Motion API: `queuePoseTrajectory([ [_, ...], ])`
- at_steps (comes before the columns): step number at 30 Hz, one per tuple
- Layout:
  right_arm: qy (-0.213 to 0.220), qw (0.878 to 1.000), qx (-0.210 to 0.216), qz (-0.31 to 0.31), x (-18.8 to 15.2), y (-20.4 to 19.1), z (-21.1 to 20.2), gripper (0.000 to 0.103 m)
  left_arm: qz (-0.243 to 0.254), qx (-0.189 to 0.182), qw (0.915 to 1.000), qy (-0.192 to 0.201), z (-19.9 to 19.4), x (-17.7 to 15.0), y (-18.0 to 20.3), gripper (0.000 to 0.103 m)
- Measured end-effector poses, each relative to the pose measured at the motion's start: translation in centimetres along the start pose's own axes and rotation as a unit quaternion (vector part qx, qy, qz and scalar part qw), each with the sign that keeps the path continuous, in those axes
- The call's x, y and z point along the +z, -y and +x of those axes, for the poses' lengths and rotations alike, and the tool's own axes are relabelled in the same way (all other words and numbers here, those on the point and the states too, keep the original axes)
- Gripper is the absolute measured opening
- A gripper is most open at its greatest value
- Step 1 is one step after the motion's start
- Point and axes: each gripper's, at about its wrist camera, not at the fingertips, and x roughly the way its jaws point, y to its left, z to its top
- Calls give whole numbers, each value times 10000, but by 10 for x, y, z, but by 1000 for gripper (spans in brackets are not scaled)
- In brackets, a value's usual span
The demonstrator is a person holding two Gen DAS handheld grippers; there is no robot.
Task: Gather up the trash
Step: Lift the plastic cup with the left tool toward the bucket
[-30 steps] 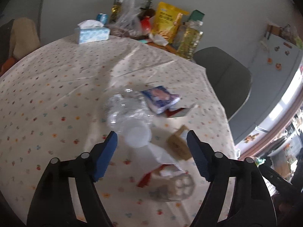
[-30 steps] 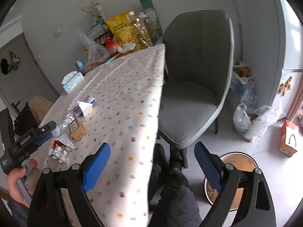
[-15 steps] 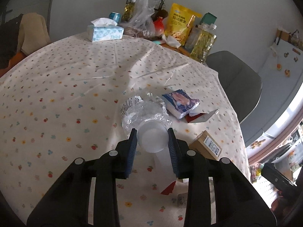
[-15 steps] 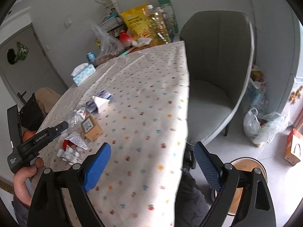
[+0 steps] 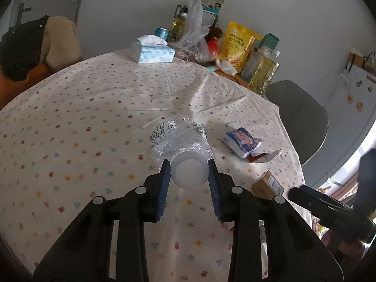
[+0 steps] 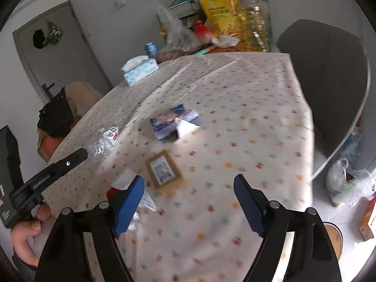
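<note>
A crushed clear plastic bottle (image 5: 176, 138) sticks out ahead of my left gripper (image 5: 188, 164), which is shut on its white cap end, just above the flowered tablecloth (image 5: 94, 117). From the right wrist the bottle (image 6: 103, 141) shows at the left with a left finger (image 6: 77, 156) beside it. My right gripper (image 6: 189, 181) hovers over the table, jaws closing, nothing between them. A small cardboard box (image 6: 164, 174) lies just ahead of it. Farther on lie a blue wrapper (image 6: 169, 121) and a white carton flap (image 6: 186, 128). White and red scraps (image 6: 124, 181) sit by the left finger.
A tissue box (image 5: 152, 52), a yellow snack bag (image 5: 239, 42), oil bottles (image 5: 263, 72) and a plastic bag (image 5: 195, 35) crowd the table's far edge. A grey chair (image 6: 329, 82) stands to the right. On the floor are a filled plastic bag (image 6: 345, 183) and a round bin (image 6: 333, 237).
My left jaws closed on the bottle's cap end and carried it up off the scraps. My right gripper swung left from the chair to over the table, its jaws narrowing.
</note>
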Motion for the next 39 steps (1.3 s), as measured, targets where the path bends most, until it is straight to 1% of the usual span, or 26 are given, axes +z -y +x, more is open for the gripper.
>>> queuePoseTrajectory([
  [2,-80,9999,5,-75,2,-4,10,74,-39,-11,10000,23,-4,-2,-1,32],
  [4,-254,9996,-6,-114,1,-5,23,69,-47,-36,10000,39,-6,-5,-2,32],
  [6,-392,9991,108,-93,-2,-3,30,54,-50,-55,10000,30,-8,-7,-3,32],
  [7,-414,9987,280,-69,-2,-3,30,50,-47,-58,10000,24,-7,-7,-3,32],
  [8,-398,9987,306,-96,-2,-5,28,42,-45,-62,10000,18,-7,-7,-3,32],
  [9,-352,9992,113,-172,-2,-7,24,42,-42,-70,10000,17,-7,-7,-2,32],
  [10,-308,9993,78,-174,-3,-6,21,41,-34,-93,9999,25,-7,-7,-1,32],
  [12,-269,9995,184,-36,-6,-1,13,41,-7,-147,9999,52,-8,-6,3,32],
  [18,-89,9998,154,81,-13,9,-12,41,89,-331,9993,143,-14,-5,19,32],
  [25,77,9989,105,458,-26,35,-37,41,264,-508,9982,195,-21,-5,43,32],
  [32,321,9974,35,642,-35,57,-67,41,483,-655,9965,198,-26,-9,72,32],
  [39,563,9952,-68,798,-44,79,-99,41,757,-941,9925,206,-34,-14,108,32],
])
